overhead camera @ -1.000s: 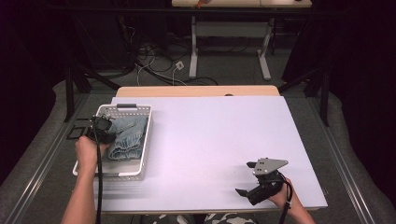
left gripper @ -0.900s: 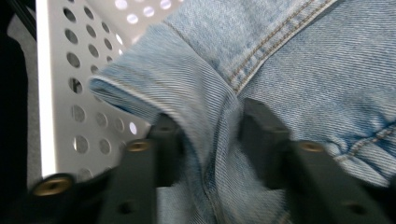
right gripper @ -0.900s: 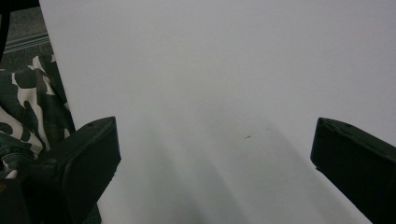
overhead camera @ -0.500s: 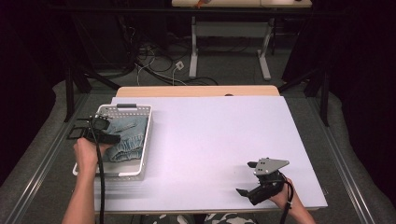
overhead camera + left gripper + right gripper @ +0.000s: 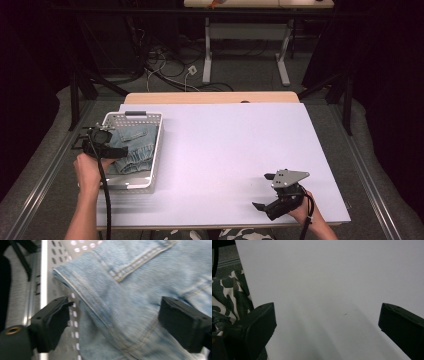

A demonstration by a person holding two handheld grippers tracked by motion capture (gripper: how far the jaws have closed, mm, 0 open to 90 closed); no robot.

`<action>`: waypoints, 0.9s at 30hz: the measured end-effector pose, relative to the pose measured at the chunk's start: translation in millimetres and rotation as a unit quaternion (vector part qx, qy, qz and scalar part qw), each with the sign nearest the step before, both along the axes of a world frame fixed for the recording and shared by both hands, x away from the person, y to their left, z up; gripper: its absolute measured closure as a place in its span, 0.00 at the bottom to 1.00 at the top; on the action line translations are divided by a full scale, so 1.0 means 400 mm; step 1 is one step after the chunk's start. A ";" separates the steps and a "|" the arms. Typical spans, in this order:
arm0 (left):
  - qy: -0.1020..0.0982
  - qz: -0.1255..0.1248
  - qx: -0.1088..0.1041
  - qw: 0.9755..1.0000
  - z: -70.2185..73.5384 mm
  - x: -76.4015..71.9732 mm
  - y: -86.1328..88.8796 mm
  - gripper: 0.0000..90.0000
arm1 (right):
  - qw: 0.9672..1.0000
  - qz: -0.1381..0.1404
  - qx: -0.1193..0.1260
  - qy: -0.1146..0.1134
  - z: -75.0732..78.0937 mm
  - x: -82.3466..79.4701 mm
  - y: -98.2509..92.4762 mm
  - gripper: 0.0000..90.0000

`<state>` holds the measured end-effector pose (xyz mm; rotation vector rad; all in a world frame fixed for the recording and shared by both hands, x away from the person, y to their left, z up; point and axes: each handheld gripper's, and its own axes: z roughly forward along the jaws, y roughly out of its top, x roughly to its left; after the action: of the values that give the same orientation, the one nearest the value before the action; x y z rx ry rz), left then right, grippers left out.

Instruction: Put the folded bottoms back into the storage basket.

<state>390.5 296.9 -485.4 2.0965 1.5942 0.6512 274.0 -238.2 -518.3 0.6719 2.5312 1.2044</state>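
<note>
High view: the denim garment point(image 5: 134, 149) lies folded inside the white perforated basket point(image 5: 156, 145) at the table's point(image 5: 225, 145) left edge, the left gripper point(image 5: 102, 142) poised just over it, the right gripper point(image 5: 267, 192) idle, well apart, near the front right corner. Left gripper view: its jaws have just been opening and stand wide, straddling a denim fold without pressing it, so this is judged a release after placing; the next move calls for lifting clear without snagging cloth. Right gripper view: jaws wide, nothing between them, bare table below.

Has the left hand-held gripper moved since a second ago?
Yes. The left hand-held gripper has shifted leftward, from over the jeans toward the basket's left rim, its jaws opening, gripping nothing.
</note>
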 end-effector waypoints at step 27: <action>-0.044 -0.089 -0.018 0.995 0.039 -0.145 -0.113 0.00 | 1.000 0.000 0.002 0.000 0.002 -0.001 -0.001 0.01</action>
<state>332.4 251.7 -469.8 2.1232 1.3424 0.6395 273.5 -238.6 -517.4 0.6731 2.5295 1.2103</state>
